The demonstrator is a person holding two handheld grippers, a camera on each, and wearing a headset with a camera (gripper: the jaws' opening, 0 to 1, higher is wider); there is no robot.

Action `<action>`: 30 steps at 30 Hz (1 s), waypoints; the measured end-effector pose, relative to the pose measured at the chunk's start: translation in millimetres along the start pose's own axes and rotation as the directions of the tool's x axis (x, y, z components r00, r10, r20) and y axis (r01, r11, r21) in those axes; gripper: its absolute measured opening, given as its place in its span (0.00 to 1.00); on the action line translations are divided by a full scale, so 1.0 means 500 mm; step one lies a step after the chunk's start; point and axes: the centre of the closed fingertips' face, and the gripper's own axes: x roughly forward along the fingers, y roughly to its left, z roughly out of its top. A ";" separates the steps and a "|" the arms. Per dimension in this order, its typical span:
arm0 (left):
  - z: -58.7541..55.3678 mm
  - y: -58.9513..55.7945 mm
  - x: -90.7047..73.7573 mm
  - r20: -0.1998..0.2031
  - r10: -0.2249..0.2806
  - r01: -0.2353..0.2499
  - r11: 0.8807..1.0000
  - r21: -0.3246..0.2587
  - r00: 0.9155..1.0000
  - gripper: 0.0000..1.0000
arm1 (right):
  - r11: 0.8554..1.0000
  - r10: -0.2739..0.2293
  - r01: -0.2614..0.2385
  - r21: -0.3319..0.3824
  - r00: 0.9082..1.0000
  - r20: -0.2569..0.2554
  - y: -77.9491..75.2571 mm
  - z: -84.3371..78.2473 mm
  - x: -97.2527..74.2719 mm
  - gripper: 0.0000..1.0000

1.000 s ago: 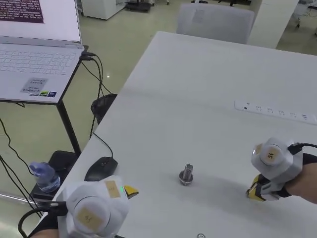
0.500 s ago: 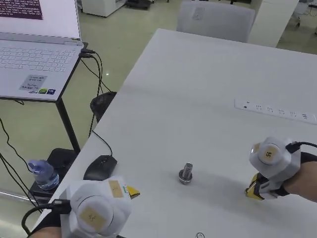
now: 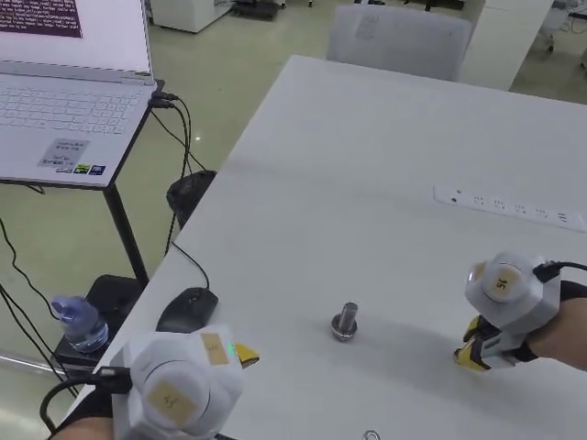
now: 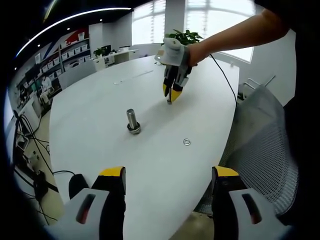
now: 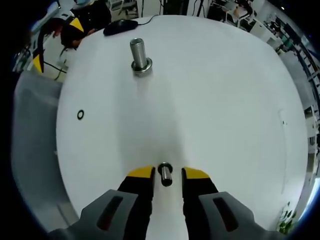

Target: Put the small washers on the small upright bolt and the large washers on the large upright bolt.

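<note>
The large bolt (image 3: 345,322) (image 4: 132,121) (image 5: 140,54) stands upright, thread up, in the middle of the white table (image 3: 367,165). My right gripper (image 3: 470,357) (image 5: 168,176) points down at the table to its right, shut on the small upright bolt (image 5: 165,174) (image 4: 169,101). A small washer (image 3: 371,436) (image 4: 187,142) (image 5: 80,114) lies flat near the front edge. Just off the table's front left corner, my left gripper (image 3: 240,352) (image 4: 167,172) is held wide open with nothing between its jaws.
A black mouse (image 3: 188,312) (image 5: 120,26) lies at the table's left edge and a white power strip (image 3: 509,206) at the far right. A laptop (image 3: 64,101) stands on a side stand to the left, a water bottle (image 3: 81,323) below it, a chair (image 3: 399,37) beyond.
</note>
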 end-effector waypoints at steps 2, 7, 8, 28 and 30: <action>0.003 0.000 -0.003 0.003 0.000 0.000 1.000 0.001 1.000 0.69 | 1.000 -0.003 0.003 -0.003 1.000 0.005 -0.001 0.006 -0.010 0.23; 0.011 -0.001 -0.010 0.017 -0.002 0.002 1.000 0.007 1.000 0.70 | 0.999 -0.011 0.012 -0.045 1.000 0.020 0.007 0.034 -0.033 0.26; 0.012 -0.001 -0.010 0.018 -0.001 0.001 1.000 0.009 1.000 0.70 | 0.999 -0.010 0.011 -0.050 1.000 0.027 0.010 0.041 -0.036 0.26; 0.030 -0.023 -0.034 0.039 -0.010 0.008 0.999 0.043 0.999 0.74 | 0.992 0.037 -0.026 -0.121 0.995 0.095 0.118 0.139 -0.066 0.27; 0.031 -0.027 -0.035 0.048 -0.013 0.011 0.999 0.032 0.999 0.75 | 0.991 0.046 -0.033 -0.133 0.995 0.093 0.134 0.143 -0.066 0.27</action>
